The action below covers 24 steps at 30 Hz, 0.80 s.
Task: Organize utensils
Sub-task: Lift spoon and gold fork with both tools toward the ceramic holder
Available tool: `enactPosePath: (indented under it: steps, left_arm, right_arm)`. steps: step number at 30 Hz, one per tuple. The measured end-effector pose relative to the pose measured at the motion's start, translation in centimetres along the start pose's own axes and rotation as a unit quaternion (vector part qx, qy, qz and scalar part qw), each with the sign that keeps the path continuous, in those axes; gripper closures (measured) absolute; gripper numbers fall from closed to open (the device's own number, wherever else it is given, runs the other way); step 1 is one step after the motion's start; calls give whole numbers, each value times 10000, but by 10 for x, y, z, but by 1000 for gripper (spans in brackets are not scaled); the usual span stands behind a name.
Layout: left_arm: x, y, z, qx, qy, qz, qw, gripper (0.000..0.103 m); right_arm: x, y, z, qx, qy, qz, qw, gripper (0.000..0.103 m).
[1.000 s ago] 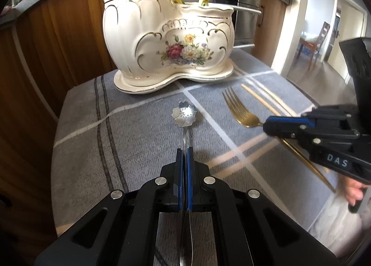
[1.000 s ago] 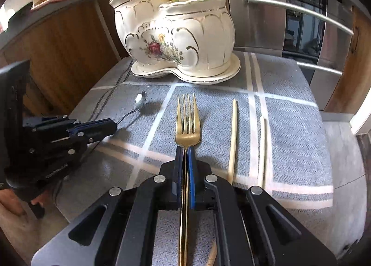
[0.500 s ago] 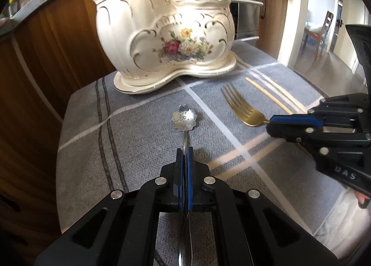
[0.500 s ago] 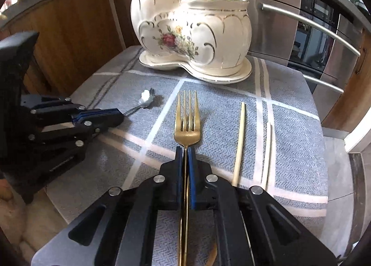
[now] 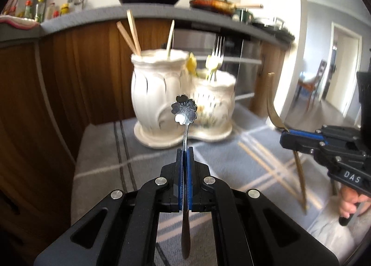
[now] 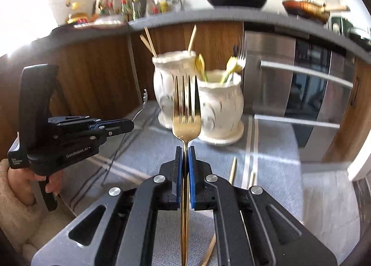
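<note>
My left gripper (image 5: 184, 152) is shut on a silver flower-headed spoon (image 5: 184, 109) and holds it upright above the grey cloth. My right gripper (image 6: 184, 151) is shut on a gold fork (image 6: 186, 113), tines up, lifted off the cloth. A white floral ceramic holder (image 5: 162, 94) with two compartments stands ahead on the cloth; it also shows in the right wrist view (image 6: 220, 106). It holds chopsticks, a fork and yellow-handled utensils. The right gripper (image 5: 284, 137) shows at the right of the left wrist view with the fork (image 5: 272, 108); the left gripper (image 6: 131, 124) shows at the left of the right wrist view.
Two pale chopsticks (image 6: 233, 169) lie on the grey striped cloth (image 6: 273, 150) right of the fork. A wooden counter front (image 5: 69, 68) and a steel oven (image 6: 301, 94) stand behind the holder. Pans sit on the counter above.
Both grippers have lifted their utensils off the cloth and tilted them upright. The holder now looks farther away and lower in both views.
</note>
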State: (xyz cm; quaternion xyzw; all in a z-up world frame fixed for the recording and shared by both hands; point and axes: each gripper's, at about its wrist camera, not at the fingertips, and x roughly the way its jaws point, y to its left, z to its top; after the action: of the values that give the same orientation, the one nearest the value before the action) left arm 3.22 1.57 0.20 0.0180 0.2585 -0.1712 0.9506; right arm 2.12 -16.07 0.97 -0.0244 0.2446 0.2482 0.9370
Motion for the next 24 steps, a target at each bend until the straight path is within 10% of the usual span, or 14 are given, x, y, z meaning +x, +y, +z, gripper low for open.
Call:
enactPosePath:
  steps: [14,24]
  left_arm:
    - [-24,1,21,-69,-862,118,9962,101]
    - [-40,10,37,-185,-1023,31,9946,101]
  right_arm:
    - [-25,4,33,-56,-1340,-120,9909,98]
    - [-19,-10,70,125,-1405,-99,9899,98]
